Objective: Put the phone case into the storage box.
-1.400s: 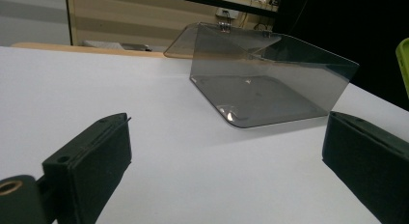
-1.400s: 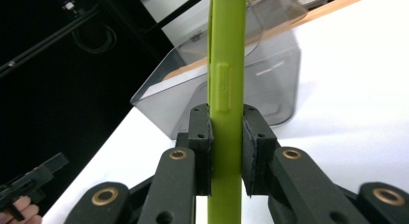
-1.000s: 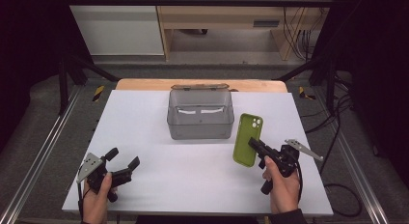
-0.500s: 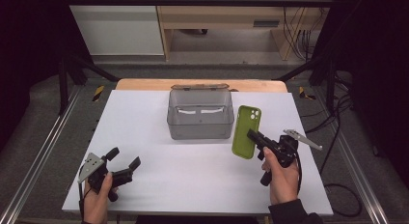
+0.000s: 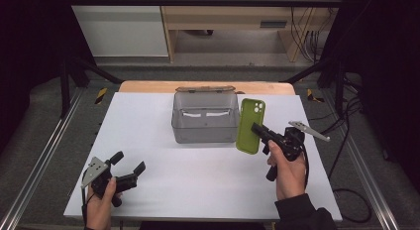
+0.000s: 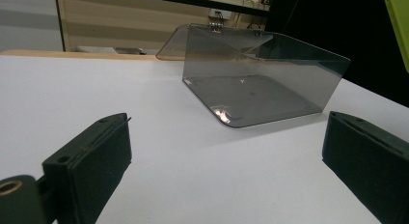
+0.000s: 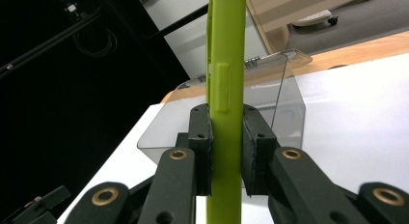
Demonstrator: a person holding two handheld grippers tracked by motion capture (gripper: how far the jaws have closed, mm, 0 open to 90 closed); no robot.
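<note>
**A:** What am I looking at from the high view?

**B:** I'm holding the lime-green rubbery phone case (image 5: 249,126) upright in the right gripper (image 5: 257,130), its jaws clamping flat on both faces of the case. The right gripper view is showing the case (image 7: 224,137) edge-on between the pads. It's hanging clear of the white table (image 5: 148,121), at about three o'clock from the smoky transparent plastic box (image 5: 204,119) and just beside that box's right wall.

**A:** And the other hand?

**B:** The left gripper (image 5: 130,167) is resting at roughly seven o'clock on the table, jaws standing wide with nothing between them. Its view is looking across bare table at the box (image 6: 263,79), whose hinged lid is lying folded back at twelve o'clock.

**A:** So which step is this?

**B:** I'm judging it as the carry: the case is gripped and up, not yet over the opening.

**A:** Next?

**B:** I'm thinking the case needs swinging toward nine o'clock over the box, clearing the near rim, then tilting flatter so it is fitting inside before I'm releasing.
</note>
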